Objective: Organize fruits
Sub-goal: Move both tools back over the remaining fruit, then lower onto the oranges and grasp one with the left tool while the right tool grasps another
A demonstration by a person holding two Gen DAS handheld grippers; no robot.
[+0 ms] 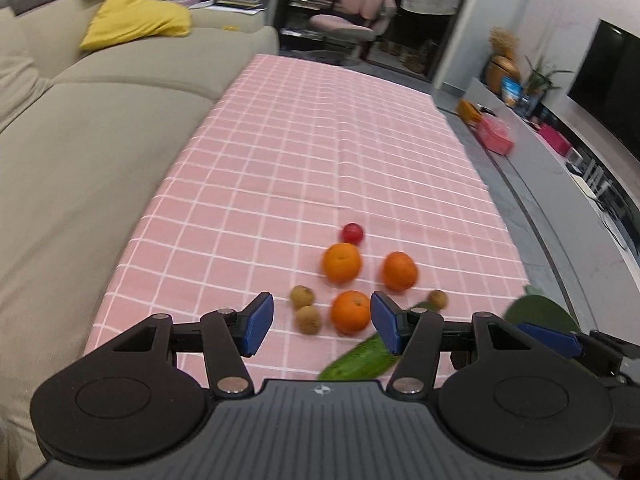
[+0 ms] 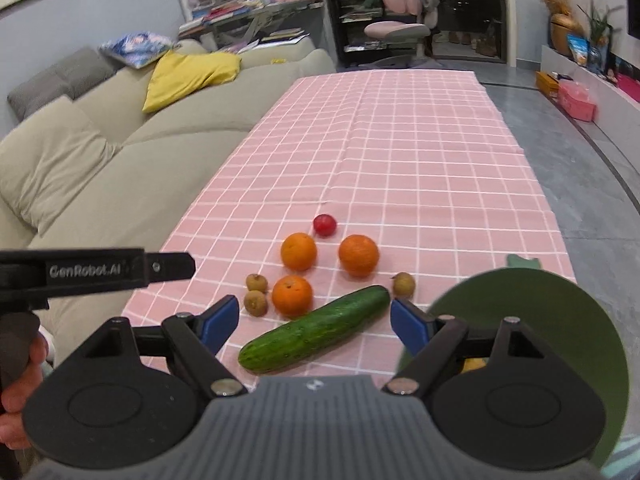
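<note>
Both sets of tongs are spread apart and holding nothing — left tongs (image 1: pixel 322 322) hang low in the frame over the nearest orange (image 1: pixel 350 312), right tongs (image 2: pixel 316 322) over the cucumber (image 2: pixel 316 330). The fruit sits loose in a bunch on the pink checked worktop (image 2: pixel 400 140), lower centre of each view. A green plate (image 2: pixel 560 320) waits at lower right, probably so the pieces can be dropped there one by one.
</note>
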